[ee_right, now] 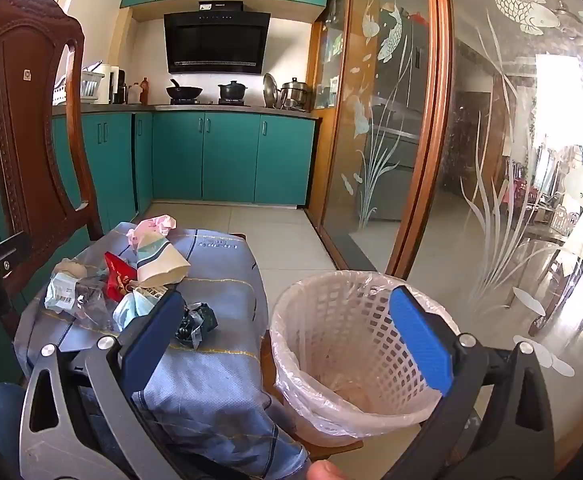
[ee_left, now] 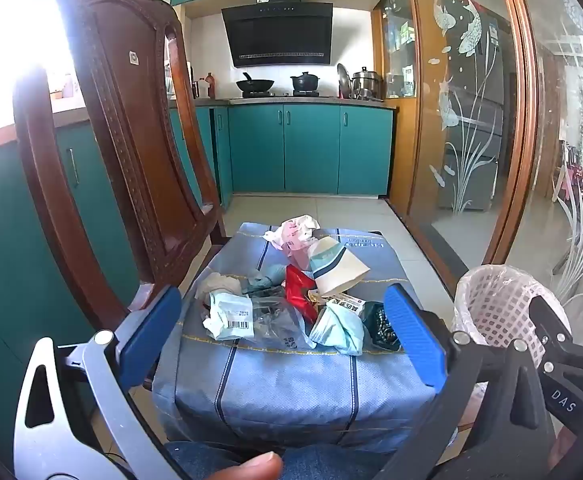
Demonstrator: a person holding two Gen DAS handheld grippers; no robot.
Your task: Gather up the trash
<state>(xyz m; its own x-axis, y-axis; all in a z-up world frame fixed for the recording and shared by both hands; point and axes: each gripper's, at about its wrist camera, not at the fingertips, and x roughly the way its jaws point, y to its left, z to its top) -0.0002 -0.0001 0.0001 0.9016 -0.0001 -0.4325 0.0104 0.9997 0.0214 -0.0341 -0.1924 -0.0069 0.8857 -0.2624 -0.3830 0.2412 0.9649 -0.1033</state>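
trash pile (ee_left: 291, 300) on cloth-covered table (ee_left: 291, 392), basket (ee_right: 355, 352) right, chair (ee_left: 131, 140) left

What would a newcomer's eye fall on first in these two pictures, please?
Most likely the heap of crumpled trash on the blue striped cloth in the middle, a paper cup and a red wrapper topping it. Next, the pale lined bin to its right, then the teal kitchen cabinets behind.
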